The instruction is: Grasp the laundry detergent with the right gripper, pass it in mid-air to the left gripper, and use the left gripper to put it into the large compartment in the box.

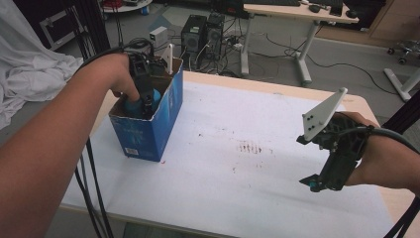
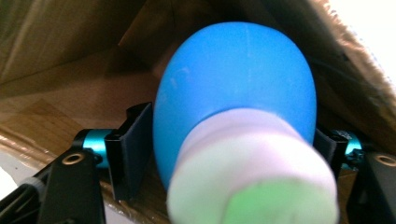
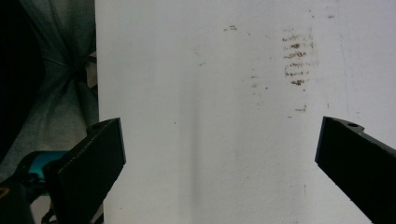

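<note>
A blue rubber bulb point(image 2: 233, 93) with a white and green cap lies between the jaws of my left gripper point(image 2: 231, 133). That gripper point(image 1: 145, 101) reaches down into an open blue cardboard box point(image 1: 148, 131) at the table's far left, where the bulb point(image 1: 132, 106) shows as blue at the box mouth. The black jaws stand close beside the bulb's sides, and I see no pad pressing into it. My right gripper point(image 1: 312, 182) hovers over the white table cover at the right. Its jaws stand wide apart in the right gripper view point(image 3: 217, 140), with nothing between them.
The white table cover point(image 1: 223, 188) has brown stains point(image 1: 250, 147) near the middle, also seen as stains point(image 3: 294, 56). A white cloth point(image 1: 29, 69) is heaped off the table's left side. Computer towers point(image 1: 203, 32) and a desk point(image 1: 297, 12) stand beyond the far edge.
</note>
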`<state>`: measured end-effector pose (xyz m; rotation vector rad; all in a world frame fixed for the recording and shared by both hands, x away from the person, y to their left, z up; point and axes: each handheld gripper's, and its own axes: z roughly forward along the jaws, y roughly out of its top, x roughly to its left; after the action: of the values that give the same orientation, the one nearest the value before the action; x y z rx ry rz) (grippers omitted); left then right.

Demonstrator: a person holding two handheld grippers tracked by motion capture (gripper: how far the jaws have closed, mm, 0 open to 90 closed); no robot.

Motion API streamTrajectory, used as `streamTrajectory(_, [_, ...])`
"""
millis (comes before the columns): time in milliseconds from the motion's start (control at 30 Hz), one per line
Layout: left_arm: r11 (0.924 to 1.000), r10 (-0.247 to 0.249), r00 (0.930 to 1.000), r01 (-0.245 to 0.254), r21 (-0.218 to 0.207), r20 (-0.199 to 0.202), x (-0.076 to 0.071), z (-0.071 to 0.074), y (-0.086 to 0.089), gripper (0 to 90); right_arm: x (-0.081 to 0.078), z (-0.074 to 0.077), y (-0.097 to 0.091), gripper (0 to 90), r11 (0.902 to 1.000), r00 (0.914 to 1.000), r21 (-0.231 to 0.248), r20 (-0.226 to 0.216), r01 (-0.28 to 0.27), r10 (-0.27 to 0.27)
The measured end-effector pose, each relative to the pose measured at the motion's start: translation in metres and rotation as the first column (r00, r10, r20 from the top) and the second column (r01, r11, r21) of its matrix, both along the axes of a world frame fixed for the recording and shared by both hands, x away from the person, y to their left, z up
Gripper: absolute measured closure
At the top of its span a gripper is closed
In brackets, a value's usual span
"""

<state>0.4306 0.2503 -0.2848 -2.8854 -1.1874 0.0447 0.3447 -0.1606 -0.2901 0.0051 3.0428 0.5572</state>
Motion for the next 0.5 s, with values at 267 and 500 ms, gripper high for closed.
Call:
streamTrajectory(267, [0.9998,0.003,0.9998,-0.004,0.019,0.018,-0.001,0.016,0.000,23.6,0.000,0.000,-0.002,0.7,1.0000,1.0000,0.005,-0.001,0.003,-0.003])
streamTrajectory(500, [0.9999,0.013,0.9987,-0.013,0.005,0.050,-0.006,0.039,0.002,19.1,0.001,0.001,-0.004,0.7,1.0000,1.0000,0.006,-0.003,0.000,0.000])
